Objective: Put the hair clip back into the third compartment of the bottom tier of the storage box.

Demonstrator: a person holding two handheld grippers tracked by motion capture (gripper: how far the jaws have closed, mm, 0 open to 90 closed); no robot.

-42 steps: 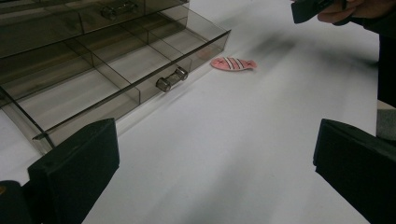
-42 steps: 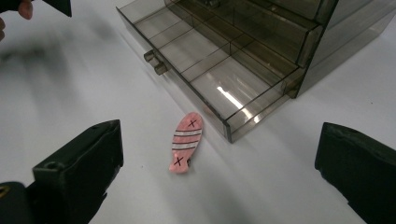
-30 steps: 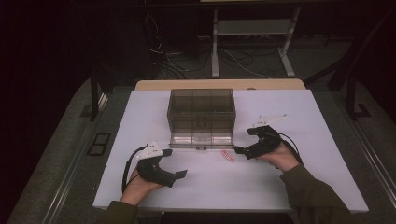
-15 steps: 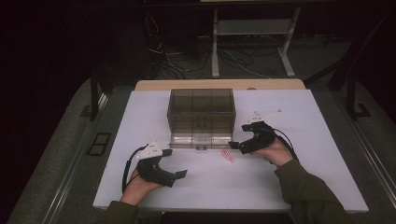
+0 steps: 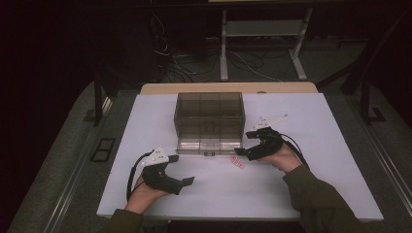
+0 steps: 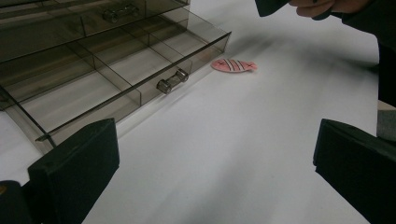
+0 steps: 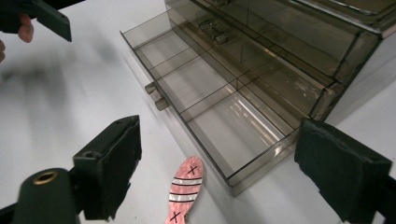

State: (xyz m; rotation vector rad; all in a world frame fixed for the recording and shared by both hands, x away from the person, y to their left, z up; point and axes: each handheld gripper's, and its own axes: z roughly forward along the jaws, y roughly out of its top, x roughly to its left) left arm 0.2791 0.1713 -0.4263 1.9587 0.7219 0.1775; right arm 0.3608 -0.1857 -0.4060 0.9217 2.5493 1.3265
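The right hand-held gripper [image 7: 212, 172] has just been narrowing over the pink fish [image 7: 185, 189], not gripping yet; the left hand-held gripper [image 6: 215, 172] waits open.

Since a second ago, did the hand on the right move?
Yes. The right gripper slid left along the drawer box front, toward the pink fish; its jaws have just been closing, nothing between them.

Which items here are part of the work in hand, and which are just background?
In play: pink fish piece, pulled-out drawer, smoke-tinted drawer box, right gripper, its jaws just closing with nothing between them.
Background: left gripper, floor cables, metal stand.
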